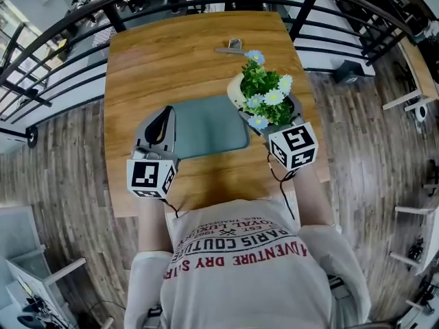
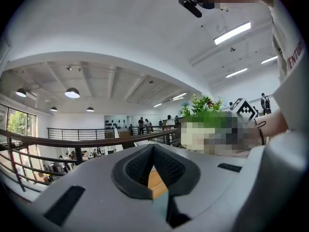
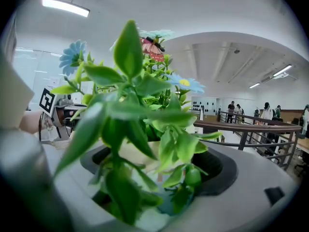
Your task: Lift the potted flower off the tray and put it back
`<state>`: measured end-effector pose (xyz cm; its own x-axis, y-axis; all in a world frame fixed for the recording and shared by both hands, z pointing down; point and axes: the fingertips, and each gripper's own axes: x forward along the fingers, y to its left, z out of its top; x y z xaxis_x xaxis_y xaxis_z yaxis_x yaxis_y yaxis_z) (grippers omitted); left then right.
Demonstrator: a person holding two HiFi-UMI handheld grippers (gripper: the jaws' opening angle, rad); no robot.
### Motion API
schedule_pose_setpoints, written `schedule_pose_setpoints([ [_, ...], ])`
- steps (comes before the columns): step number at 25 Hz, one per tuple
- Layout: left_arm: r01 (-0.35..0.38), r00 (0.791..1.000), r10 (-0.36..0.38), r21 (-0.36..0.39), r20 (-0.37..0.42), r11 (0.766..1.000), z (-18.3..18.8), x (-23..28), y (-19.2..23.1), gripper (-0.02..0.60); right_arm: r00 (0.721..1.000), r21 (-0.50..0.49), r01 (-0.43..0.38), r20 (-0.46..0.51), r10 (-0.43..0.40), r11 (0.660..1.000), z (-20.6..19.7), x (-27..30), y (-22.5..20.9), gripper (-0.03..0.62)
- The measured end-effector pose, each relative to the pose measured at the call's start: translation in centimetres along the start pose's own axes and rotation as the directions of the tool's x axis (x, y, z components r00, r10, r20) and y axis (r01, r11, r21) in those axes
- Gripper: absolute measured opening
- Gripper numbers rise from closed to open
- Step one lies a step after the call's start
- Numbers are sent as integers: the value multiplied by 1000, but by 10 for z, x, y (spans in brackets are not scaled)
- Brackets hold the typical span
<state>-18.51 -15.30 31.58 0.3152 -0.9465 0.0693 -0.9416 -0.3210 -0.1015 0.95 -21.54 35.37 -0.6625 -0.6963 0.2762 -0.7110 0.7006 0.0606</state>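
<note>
Wood table (image 1: 178, 53), railing (image 3: 251, 126), plank floor (image 1: 62, 156); right gripper (image 3: 159, 166) clamps potted flower (image 1: 266, 91).

Head view is taken from above and pointed steeply down. The whole wooden table (image 1: 178, 53) is framed, with its near edge at the chest. Left gripper view is set low over the table's near-left part and tilted up toward the ceiling, with the potted flower (image 2: 205, 105) caught mid-right. Right gripper view is pressed into that foliage, which fills most of the frame. The flower is shared by all three views, the balcony railing (image 3: 251, 127) by both gripper views.
</note>
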Motion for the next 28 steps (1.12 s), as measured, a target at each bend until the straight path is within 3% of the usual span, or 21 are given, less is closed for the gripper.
schedule_pose_setpoints([
  [10,-14,1000,14,-15,-5,1000,1,-5,-21,12,998,-25,-58,-16,58,998,-9,-13,8,482],
  [19,-24,1000,24,-48,0,999,-13,-17,-13,12,986,-29,-152,-75,150,988,-32,21,31,482],
  [28,-35,997,28,-93,-77,995,-59,-30,1,12,932,-63,-342,-152,330,938,-86,74,83,482],
])
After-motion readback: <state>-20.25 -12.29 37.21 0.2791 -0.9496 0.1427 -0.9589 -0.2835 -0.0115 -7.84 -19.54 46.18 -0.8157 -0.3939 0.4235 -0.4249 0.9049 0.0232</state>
